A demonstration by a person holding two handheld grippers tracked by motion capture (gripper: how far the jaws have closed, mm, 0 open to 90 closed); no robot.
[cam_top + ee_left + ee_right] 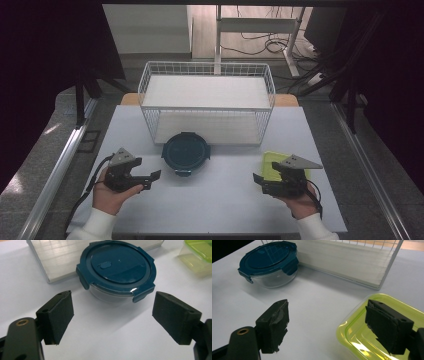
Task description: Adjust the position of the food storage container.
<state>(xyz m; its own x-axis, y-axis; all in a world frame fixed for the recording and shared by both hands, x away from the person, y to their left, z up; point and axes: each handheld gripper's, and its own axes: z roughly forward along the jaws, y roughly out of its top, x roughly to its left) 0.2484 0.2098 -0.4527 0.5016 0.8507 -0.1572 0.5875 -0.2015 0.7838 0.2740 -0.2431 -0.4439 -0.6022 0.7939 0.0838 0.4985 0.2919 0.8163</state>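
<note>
The round glass container with a dark blue clip-on lid (pixel 185 152) sits mid-table, just in front of the white wire basket (pixel 207 102). The left gripper (pixel 150 179), jaws wide and empty, lies near-left of it and nearer than the right gripper (pixel 260 182), likewise wide and empty, beside the yellow-green lidded plastic box (pixel 272 163).

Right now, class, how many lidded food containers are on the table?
2. The round glass container with the dark blue lid sits mid-table, just before the white wire rack. The rectangular container with the green lid lies to the right, by the right tool.
</note>
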